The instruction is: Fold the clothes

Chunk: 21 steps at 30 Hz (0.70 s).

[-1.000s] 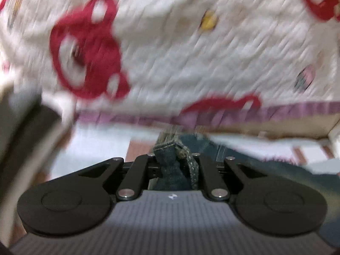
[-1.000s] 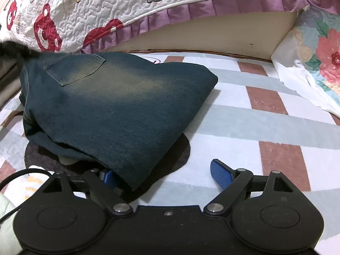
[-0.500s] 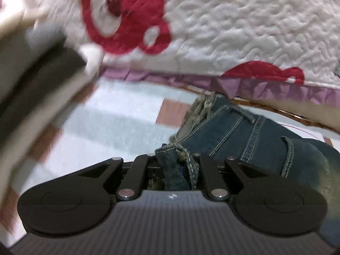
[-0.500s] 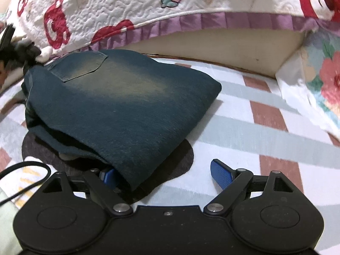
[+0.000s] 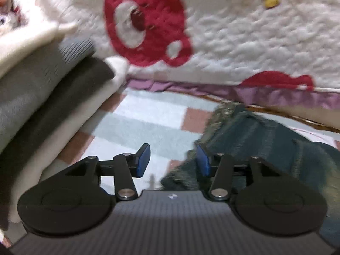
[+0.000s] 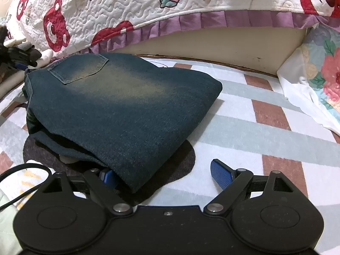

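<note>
jeans (image 6: 119,110) folded on checked rug (image 6: 265,127) — pocket end far-left, fold edge right | left gripper (image 5: 171,159) spread, empty | right gripper (image 6: 163,173) spread — holding nothing

Black tongs (image 6: 167,173), blue ribbed pads (image 6: 221,175).

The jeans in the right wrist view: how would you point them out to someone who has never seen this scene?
Start at the white quilt with red bears and a purple ruffle. In front of it, a striped rug covers the floor. The jeans lie folded on that rug, a dark blue faded denim bundle with a patch pocket on top, unlike the floral fabric at right.
</note>
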Each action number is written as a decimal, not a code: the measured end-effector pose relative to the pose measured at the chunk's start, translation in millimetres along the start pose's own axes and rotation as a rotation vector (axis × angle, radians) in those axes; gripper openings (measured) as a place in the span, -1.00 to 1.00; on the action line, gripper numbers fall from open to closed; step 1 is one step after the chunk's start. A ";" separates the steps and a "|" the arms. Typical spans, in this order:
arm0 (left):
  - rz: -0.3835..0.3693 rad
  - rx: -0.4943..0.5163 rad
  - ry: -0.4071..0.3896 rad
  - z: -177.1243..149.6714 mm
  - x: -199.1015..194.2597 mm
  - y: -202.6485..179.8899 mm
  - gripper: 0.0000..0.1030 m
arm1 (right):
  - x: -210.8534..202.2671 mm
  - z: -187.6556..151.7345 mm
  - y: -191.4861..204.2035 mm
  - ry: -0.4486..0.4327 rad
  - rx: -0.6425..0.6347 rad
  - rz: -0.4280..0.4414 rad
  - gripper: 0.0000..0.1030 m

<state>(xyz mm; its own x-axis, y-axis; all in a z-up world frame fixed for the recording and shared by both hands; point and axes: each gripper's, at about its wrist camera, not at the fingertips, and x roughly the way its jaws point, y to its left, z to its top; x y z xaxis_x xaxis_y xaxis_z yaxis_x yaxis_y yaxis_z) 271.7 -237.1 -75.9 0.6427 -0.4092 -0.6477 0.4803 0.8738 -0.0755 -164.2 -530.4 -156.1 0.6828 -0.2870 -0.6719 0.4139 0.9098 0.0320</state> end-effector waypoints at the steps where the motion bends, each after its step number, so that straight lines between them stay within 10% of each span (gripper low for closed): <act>1: -0.036 0.025 -0.009 1.6 -5.3 -9.1 -0.07 | 0.0 0.6 0.0 -0.001 0.002 0.000 0.74; 8: -0.505 0.148 0.109 -9.4 -21.3 -109.2 0.08 | 1.7 7.6 3.6 -0.011 0.019 0.003 0.73; 11: -0.598 0.245 0.182 -32.2 -18.4 -147.3 0.08 | 6.2 7.7 0.8 -0.007 0.077 0.037 0.69; 21: -0.533 0.463 0.147 -84.6 -27.0 -170.8 0.09 | 25.8 24.1 -36.5 -0.081 0.533 0.327 -0.40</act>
<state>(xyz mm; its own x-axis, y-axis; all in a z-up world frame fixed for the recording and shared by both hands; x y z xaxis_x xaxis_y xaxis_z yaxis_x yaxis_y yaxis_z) 121.8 -353.0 -109.6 0.1787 -0.6809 -0.7103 0.9309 0.3508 -0.1021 -147.2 -578.3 -156.8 0.8596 -0.0597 -0.5075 0.4046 0.6861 0.6046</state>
